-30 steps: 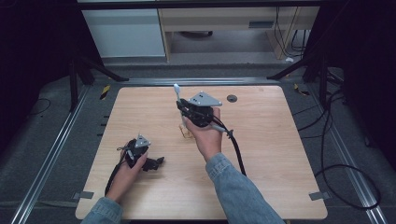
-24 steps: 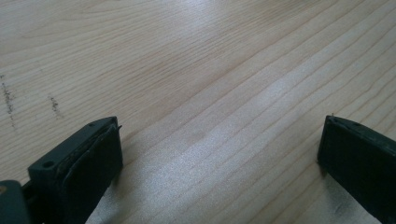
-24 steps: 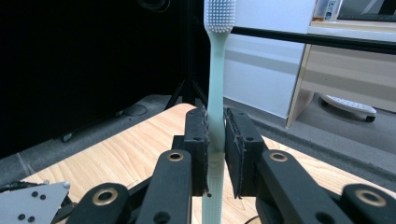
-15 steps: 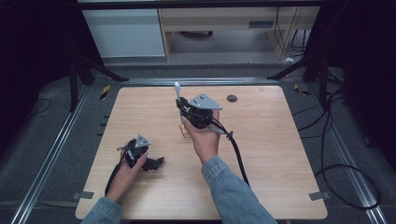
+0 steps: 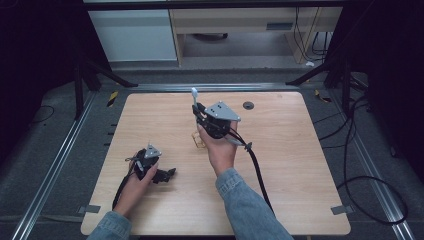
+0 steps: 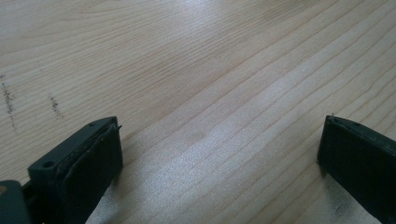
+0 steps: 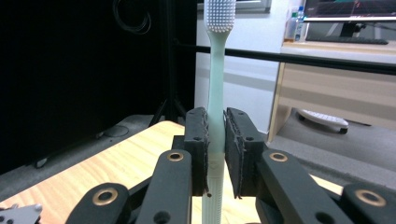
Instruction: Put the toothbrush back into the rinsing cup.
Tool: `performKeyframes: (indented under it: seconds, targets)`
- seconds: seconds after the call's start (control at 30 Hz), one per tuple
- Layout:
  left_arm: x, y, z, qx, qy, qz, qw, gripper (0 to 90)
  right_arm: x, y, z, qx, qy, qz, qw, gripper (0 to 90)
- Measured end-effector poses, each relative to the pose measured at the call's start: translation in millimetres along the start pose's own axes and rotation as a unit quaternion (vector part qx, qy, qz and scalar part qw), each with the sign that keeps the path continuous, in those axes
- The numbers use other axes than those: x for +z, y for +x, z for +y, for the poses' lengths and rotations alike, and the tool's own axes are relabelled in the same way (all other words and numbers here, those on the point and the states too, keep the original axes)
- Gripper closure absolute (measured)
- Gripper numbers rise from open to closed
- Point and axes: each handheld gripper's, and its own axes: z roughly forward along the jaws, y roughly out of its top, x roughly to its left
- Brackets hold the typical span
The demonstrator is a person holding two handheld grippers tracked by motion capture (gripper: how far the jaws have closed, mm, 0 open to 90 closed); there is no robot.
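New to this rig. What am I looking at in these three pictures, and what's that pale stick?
No robot arm here: a person holds a hand-operated gripper in each hand over a wooden table. The high view looks down from above. The other two pictures come from cameras riding on the grippers, looking along their black jaws. The right gripper is raised, its jaws shut on a pale green toothbrush, bristles up. The left gripper sits low over bare wood, jaws wide apart with nothing between them. On the table by the right hand lies a small wooden piece, too small to tell what it is.
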Motion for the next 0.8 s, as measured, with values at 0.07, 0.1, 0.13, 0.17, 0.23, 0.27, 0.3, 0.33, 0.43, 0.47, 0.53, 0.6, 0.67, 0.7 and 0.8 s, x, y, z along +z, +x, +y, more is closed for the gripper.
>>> performKeyframes:
  seconds: [0.07,0.1,0.13,0.17,0.23,0.27,0.3,0.33,0.43,0.47,0.53,0.6,0.67,0.7,0.8]
  targets:
    - [0.0,-0.1,0.0,0.000,0.000,0.000,1.0000,0.0,0.2,0.4,0.0,0.001,-0.005,-0.005,1.0000,79.3]
    - [0.0,0.0,0.0,0.000,0.001,0.000,1.0000,0.0,0.3,1.3,-0.2,0.000,-0.007,-0.007,1.0000,79.3]
    - [-0.1,-0.1,0.0,0.000,0.001,0.000,1.0000,0.0,0.4,2.4,-0.9,-0.003,-0.007,-0.009,0.9999,79.3]
    - [-0.1,-0.1,0.0,0.000,0.001,0.000,1.0000,0.0,1.2,3.8,-1.7,-0.004,-0.009,-0.011,0.9999,79.3]
    - [-0.1,0.0,0.0,0.000,0.001,-0.001,1.0000,0.0,2.4,6.9,-3.8,-0.008,-0.010,-0.014,0.9998,79.3]
    - [-0.1,0.0,0.0,0.000,0.001,0.000,1.0000,0.0,2.9,7.9,-4.3,-0.008,-0.012,-0.014,0.9998,79.3]
    - [-0.1,0.0,0.0,0.000,0.001,0.000,1.0000,0.0,3.4,8.8,-4.8,-0.007,-0.012,-0.015,0.9998,79.3]
    - [-0.1,0.0,0.0,0.000,0.001,0.000,1.0000,0.0,3.9,10.1,-5.2,-0.005,-0.014,-0.018,0.9997,79.3]
    - [-0.1,0.0,0.0,0.000,0.001,-0.001,1.0000,0.0,4.7,12.7,-5.8,-0.012,-0.018,-0.019,0.9996,79.3]
    - [-0.1,0.0,0.0,0.000,0.001,0.000,1.0000,0.0,4.7,14.0,-6.2,-0.011,-0.018,-0.019,0.9996,79.3]
    - [-0.1,0.0,0.0,0.000,0.001,-0.001,1.0000,0.0,4.8,15.3,-7.8,-0.009,-0.021,-0.019,0.9996,79.3]
    - [-0.1,0.0,0.0,0.000,0.001,-0.001,1.0000,0.0,4.6,16.9,-10.3,-0.007,-0.020,-0.020,0.9996,79.3]
    - [-0.1,0.0,0.0,0.000,0.001,-0.001,1.0000,0.0,4.8,17.0,-12.8,-0.012,-0.021,-0.021,0.9995,79.3]
    - [-0.1,0.0,0.0,0.000,0.001,-0.001,1.0000,0.0,4.7,17.2,-14.0,-0.009,-0.019,-0.022,0.9995,79.3]
    - [-0.1,0.0,0.0,0.000,0.001,-0.001,1.0000,0.0,5.3,16.4,-17.8,-0.004,-0.016,-0.022,0.9996,79.3]
